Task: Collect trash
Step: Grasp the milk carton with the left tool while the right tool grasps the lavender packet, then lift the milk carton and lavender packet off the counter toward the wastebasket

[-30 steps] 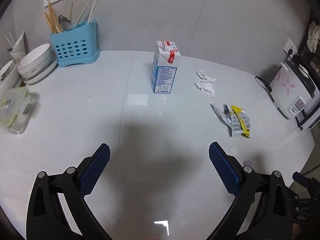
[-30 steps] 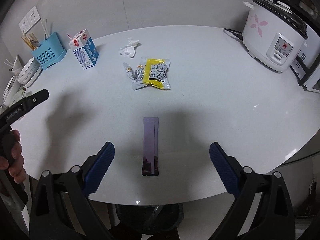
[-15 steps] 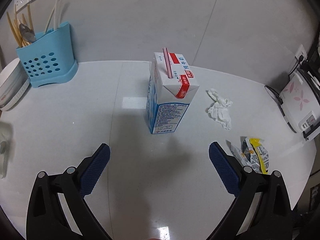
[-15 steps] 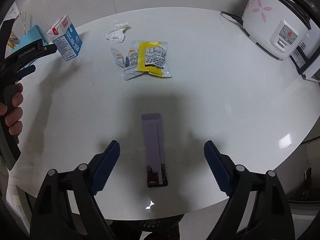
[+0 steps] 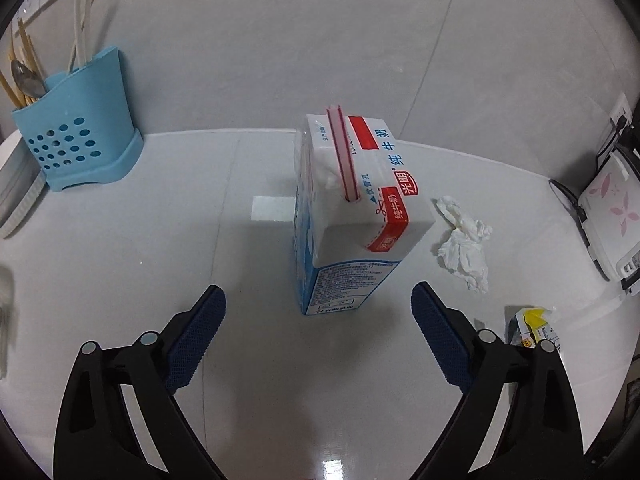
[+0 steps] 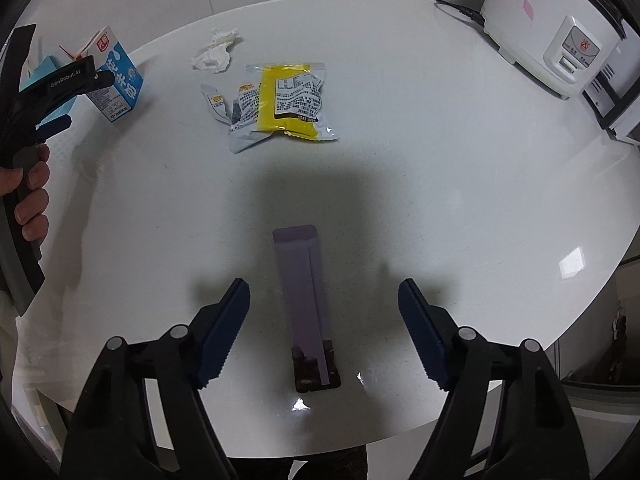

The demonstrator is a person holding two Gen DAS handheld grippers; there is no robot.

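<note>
White round table (image 6: 440,168), glossy, ceiling-light glare near its edge; pale tiled wall (image 5: 360,40) behind.

L wrist view, left to right: blue utensil caddy (image 5: 80,148) at 10 o'clock w/ chopsticks and a spoon; milk carton (image 5: 352,224) upright, dead centre, straw in top; crumpled tissue (image 5: 464,244) at 3 o'clock; rice cooker (image 5: 608,216) at far right. My left gripper (image 5: 318,312) jaws spread, just been closing, carton just ahead, pads not touching it.

R wrist view: snack wrappers (image 6: 280,104) at 12 o'clock; purple sachet (image 6: 306,304) flat between my right gripper (image 6: 324,308) jaws, which have just been closing, still apart from it.
</note>
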